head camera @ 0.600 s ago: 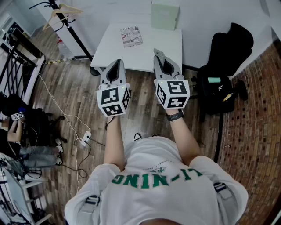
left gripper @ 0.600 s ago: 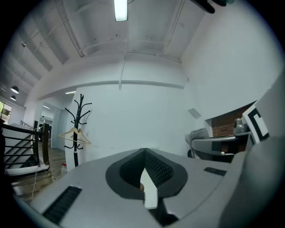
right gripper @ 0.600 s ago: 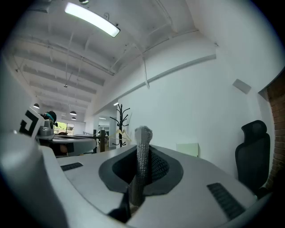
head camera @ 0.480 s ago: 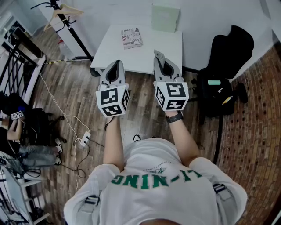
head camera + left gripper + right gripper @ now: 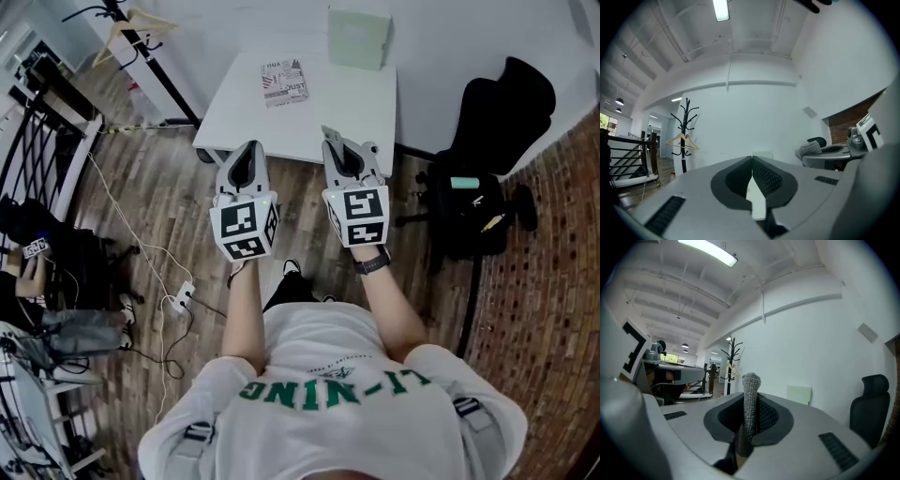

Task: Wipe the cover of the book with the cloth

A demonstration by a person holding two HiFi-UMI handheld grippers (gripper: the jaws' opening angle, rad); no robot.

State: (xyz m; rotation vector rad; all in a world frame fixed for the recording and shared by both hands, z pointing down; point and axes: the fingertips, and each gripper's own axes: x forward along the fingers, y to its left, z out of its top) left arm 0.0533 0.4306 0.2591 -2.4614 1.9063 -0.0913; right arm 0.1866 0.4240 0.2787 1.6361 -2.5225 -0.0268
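White table (image 5: pixel 356 112) top centre, pale green box (image 5: pixel 359 37) at its far edge against the wall. Black coat stand (image 5: pixel 155 66) upper left, wooden hanger (image 5: pixel 131 23) on it. Black office chair (image 5: pixel 502 108) upper right, black bag (image 5: pixel 464 220) just below it. White power strip (image 5: pixel 181 295) on wood floor (image 5: pixel 169 187) at left, brick floor (image 5: pixel 553 281) at right

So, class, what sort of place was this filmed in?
Probably an office or studio workroom: a white table against a plain wall, a black office chair beside it, and a coat stand.
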